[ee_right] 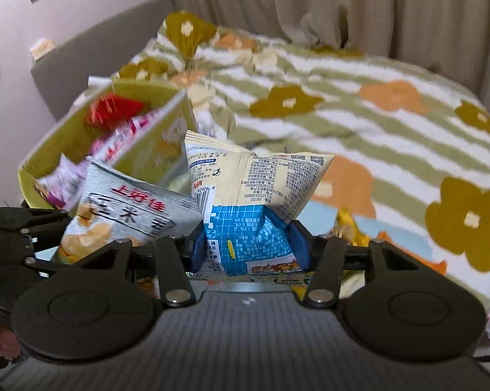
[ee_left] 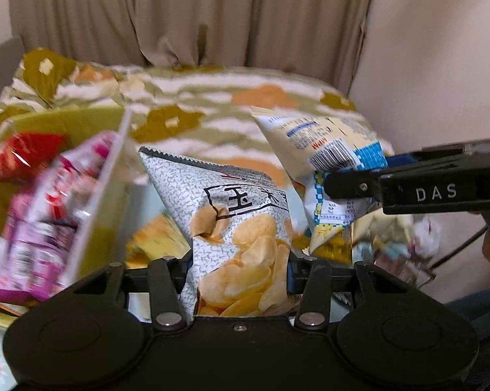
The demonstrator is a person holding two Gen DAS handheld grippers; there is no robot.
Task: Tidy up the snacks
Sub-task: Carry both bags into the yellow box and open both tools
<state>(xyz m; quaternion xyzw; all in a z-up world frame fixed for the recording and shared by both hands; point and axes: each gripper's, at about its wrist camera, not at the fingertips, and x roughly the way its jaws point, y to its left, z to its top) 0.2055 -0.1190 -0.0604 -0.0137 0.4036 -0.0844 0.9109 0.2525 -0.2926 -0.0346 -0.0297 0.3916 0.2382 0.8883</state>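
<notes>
Left gripper [ee_left: 240, 273] had its fingers pinching the grey chip bag [ee_left: 235, 228] low on its body, bag standing up out of the grip. Right gripper [ee_right: 249, 247] had its fingers pinching the cream-and-blue snack bag [ee_right: 248, 195] at its blue lower part. Both bags were held above the bed [ee_right: 375, 123], close beside each other, with the green box [ee_left: 91, 123] of other packets off to the left.

Risks as I read them:
- Both bags were puffy and slick. A pinch on the air-filled body could slide or pop, likely if squeezed harder.
- Bags were nearly touching, and the right gripper sat close to the grey bag's path. Swinging both toward the box together could knock one loose.
- Box already looked full, with the pink packets [ee_left: 46, 215] riding high near its rim. Dropping in from above might leave a bag perched on top or push one out.
- Box wall looked thin. A bump could tip it on the soft bedding.
</notes>
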